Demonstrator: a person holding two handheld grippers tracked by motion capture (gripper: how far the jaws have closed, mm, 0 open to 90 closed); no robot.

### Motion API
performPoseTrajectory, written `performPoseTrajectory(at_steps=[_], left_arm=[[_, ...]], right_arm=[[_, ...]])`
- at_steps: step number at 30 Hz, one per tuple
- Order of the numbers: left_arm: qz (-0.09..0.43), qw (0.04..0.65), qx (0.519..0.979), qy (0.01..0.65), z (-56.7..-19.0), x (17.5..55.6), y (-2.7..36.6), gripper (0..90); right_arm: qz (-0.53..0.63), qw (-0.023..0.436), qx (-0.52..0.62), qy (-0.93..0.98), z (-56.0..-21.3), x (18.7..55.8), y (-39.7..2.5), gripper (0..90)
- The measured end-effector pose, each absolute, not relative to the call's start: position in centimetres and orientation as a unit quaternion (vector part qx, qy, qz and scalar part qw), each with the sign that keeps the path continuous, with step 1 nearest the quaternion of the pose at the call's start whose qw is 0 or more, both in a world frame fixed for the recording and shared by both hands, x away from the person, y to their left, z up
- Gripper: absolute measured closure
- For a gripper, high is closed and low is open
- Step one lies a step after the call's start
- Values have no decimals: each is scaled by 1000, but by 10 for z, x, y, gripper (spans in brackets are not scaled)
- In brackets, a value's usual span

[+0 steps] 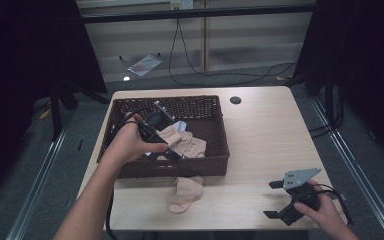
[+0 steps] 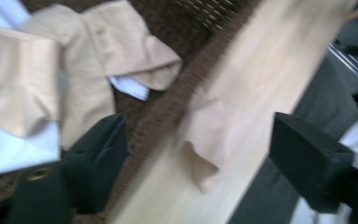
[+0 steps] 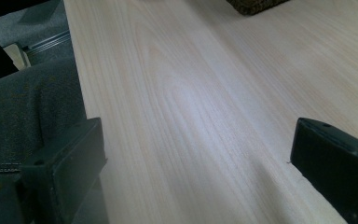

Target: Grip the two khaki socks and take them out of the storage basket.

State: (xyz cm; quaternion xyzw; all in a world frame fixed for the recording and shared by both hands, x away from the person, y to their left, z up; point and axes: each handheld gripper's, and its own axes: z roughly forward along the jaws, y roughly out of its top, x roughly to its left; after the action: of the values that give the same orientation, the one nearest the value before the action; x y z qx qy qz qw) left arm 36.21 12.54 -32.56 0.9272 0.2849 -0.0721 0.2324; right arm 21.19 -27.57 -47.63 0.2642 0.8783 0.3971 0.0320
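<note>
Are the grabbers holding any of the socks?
No. The left gripper hangs open above the brown wicker basket; the right gripper is open over bare table.

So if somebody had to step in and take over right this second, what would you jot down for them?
Left hand-held gripper: open, holding nothing, over the wicker basket near its front wall.
Right hand-held gripper: open, holding nothing, low over the bare table at the near right corner.
Things: several beige socks lie in the basket on something pale blue; one beige sock lies on the table just in front of the basket.
Done: most socks appear to be in the basket.
Left: probably pick up the sock on the table and drop it in with the others. The left gripper view is blurred, so check the aim first.
</note>
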Motion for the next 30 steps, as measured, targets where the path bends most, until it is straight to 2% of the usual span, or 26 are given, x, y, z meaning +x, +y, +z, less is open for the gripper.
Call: performPoseTrajectory(at_steps=[6, 13, 30], left_arm=[[-58, 230, 926, 294, -330, 373, 128, 133], [-54, 224, 925, 303, -343, 389, 130, 121], [-19, 217, 920, 327, -371, 418, 138, 157]], right_arm=[[396, 32, 262, 879, -477, 212, -276, 28], [396, 32, 262, 879, -477, 212, -275, 28], [398, 32, 264, 878, -476, 212, -276, 28]])
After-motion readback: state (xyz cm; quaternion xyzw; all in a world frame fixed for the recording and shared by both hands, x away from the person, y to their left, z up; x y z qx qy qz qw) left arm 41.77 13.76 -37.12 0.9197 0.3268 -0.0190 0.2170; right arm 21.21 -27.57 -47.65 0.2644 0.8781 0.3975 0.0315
